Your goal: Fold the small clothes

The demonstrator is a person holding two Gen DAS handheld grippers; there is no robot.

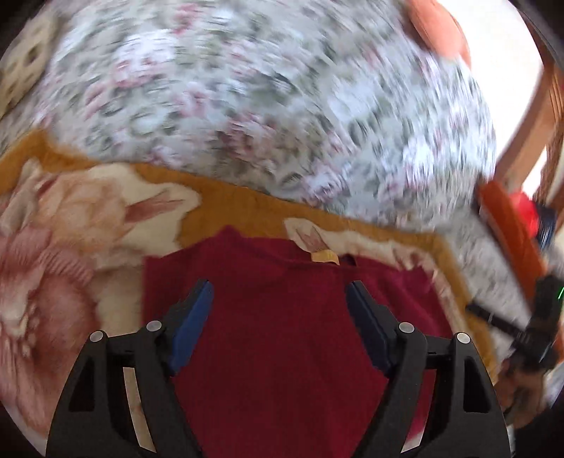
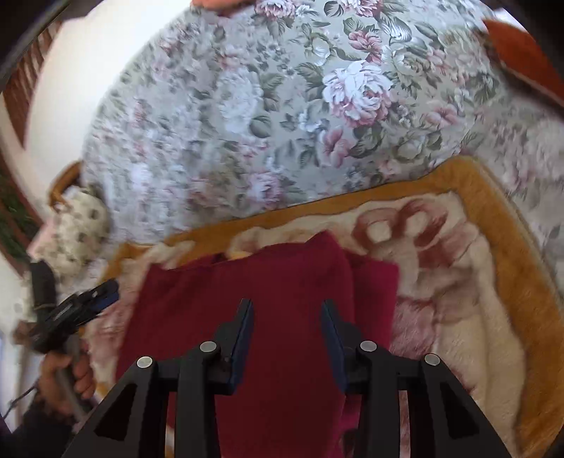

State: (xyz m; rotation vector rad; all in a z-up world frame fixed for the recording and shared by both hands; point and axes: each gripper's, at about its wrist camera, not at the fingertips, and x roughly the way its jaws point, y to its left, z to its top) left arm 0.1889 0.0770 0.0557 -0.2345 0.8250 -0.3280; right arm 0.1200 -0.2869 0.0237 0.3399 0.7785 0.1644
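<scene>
A dark red garment lies flat on a fluffy floral blanket with an orange border. A small tan label shows at its far edge. My left gripper is open and empty above the garment. In the right wrist view the same red garment lies on the blanket, with a folded part on its right side. My right gripper is open and empty above it. The left gripper shows at the left edge there, and the right gripper at the right edge of the left view.
The blanket lies on a bed with a grey floral cover. An orange cushion lies at the far side. A wooden chair stands by the bed. A patterned pillow sits at the left.
</scene>
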